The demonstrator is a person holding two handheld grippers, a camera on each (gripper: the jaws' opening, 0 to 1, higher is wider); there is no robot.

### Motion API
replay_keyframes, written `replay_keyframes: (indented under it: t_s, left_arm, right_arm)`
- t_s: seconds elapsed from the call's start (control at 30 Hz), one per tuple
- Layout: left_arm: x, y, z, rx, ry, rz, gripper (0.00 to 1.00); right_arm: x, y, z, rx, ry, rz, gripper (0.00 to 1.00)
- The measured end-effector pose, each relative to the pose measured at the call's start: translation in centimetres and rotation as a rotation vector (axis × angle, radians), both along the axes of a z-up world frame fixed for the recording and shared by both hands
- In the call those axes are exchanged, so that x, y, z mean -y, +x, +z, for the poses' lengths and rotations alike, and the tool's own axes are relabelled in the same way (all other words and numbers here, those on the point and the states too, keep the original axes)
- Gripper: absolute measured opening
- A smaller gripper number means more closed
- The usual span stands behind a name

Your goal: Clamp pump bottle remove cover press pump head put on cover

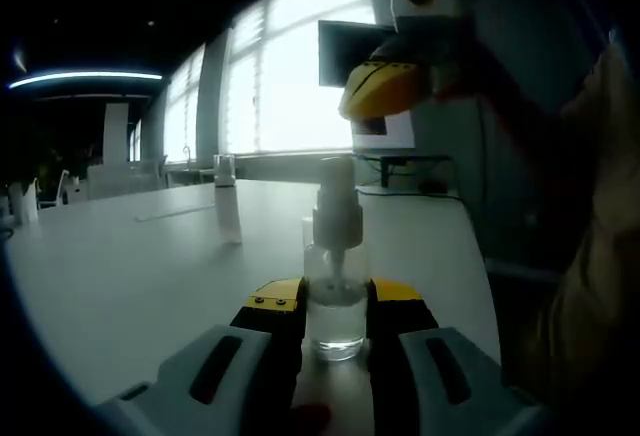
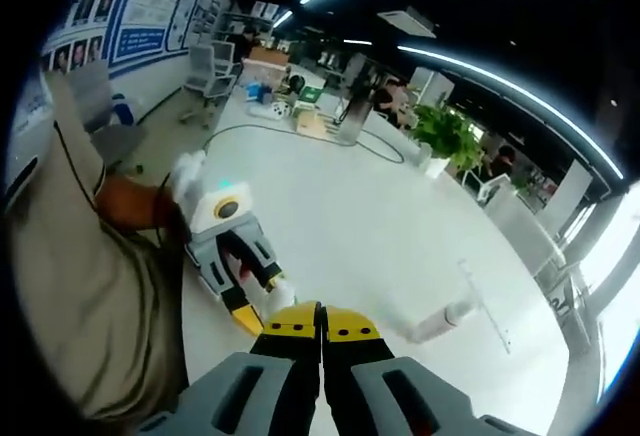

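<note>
A clear pump bottle stands on the white table, and my left gripper is shut on its lower body. Its white pump head is bare and sticks up above the jaws. The translucent cover stands upright on the table, apart from the bottle and further back to the left. My right gripper hovers above and slightly right of the pump head with its yellow tips together. In the right gripper view my right gripper is shut and holds nothing; below it are the left gripper and the cover.
A person's sleeve and gloved hand hold the left gripper. The table's right edge runs close to the bottle. A monitor stands behind it, and boxes and clutter lie at the table's far end.
</note>
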State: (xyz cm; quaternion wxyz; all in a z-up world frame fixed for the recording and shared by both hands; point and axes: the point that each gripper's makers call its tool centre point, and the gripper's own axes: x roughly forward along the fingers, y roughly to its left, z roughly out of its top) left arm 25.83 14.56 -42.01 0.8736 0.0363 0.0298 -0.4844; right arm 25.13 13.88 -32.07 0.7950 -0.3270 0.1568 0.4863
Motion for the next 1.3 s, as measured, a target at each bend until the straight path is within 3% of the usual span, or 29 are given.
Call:
replay_keyframes:
  t_s: [0.23,0.87,1.3]
  left_arm:
    - [0.0,0.0,0.0,-0.002,-0.001,0.001,0.15]
    - [0.1,-0.2,0.0,-0.005,-0.002,-0.004,0.15]
    - [0.1,-0.2,0.0,-0.004,-0.002,-0.004,0.15]
  right_arm:
    - [-0.6,-0.2,0.2,-0.053,-0.047,0.054,0.0]
    - [-2.0,-0.7,0.0,-0.11,-0.177,0.153,0.0]
    - [-2.6,-0.7,-1.4,-0.165,-0.286,0.204,0.0]
